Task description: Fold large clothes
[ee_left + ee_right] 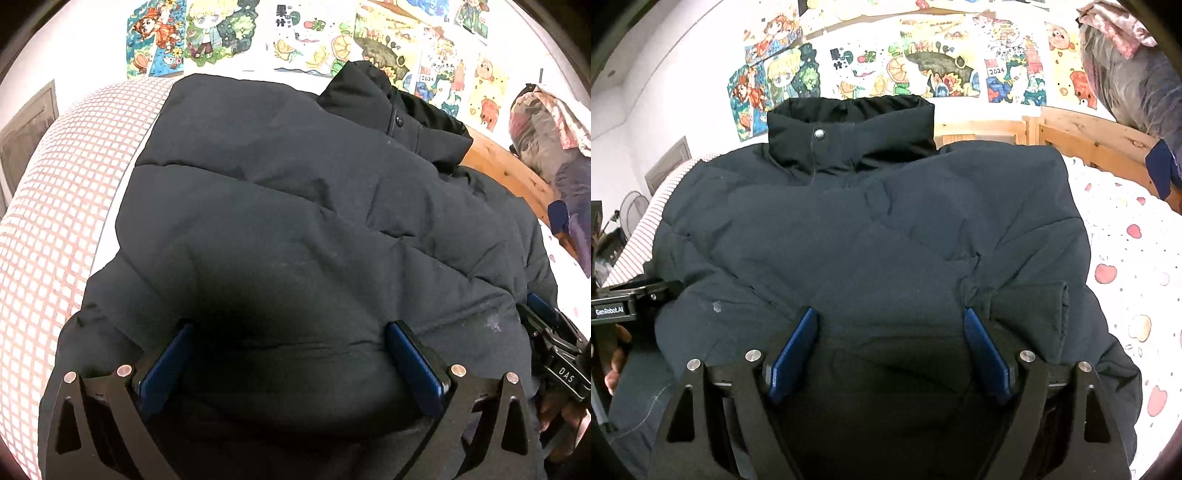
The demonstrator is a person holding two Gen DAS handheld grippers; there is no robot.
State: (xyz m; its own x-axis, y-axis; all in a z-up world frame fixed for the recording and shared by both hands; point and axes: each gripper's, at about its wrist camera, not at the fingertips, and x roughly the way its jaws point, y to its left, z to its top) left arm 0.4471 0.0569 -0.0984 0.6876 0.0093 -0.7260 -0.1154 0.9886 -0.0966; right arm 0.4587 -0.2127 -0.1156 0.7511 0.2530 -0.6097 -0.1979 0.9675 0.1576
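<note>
A dark puffy jacket (295, 206) lies spread on the bed, collar (849, 136) toward the wall. My left gripper (291, 332) is open, its blue pads pressed down on the jacket's near hem at the left part. My right gripper (890, 317) is open too, resting on the hem to the right, with a dark ribbed cuff (1030, 314) just past its right finger. The right gripper's body (557, 343) shows at the right edge of the left wrist view, and the left gripper's body (624, 299) at the left edge of the right wrist view.
A pink checked blanket (59, 206) lies left of the jacket. The sheet with apple prints (1137, 266) is to the right. A wooden headboard (1082, 136) and a wall of drawings (923, 66) stand behind. Bundled clothes (546, 133) sit at the far right.
</note>
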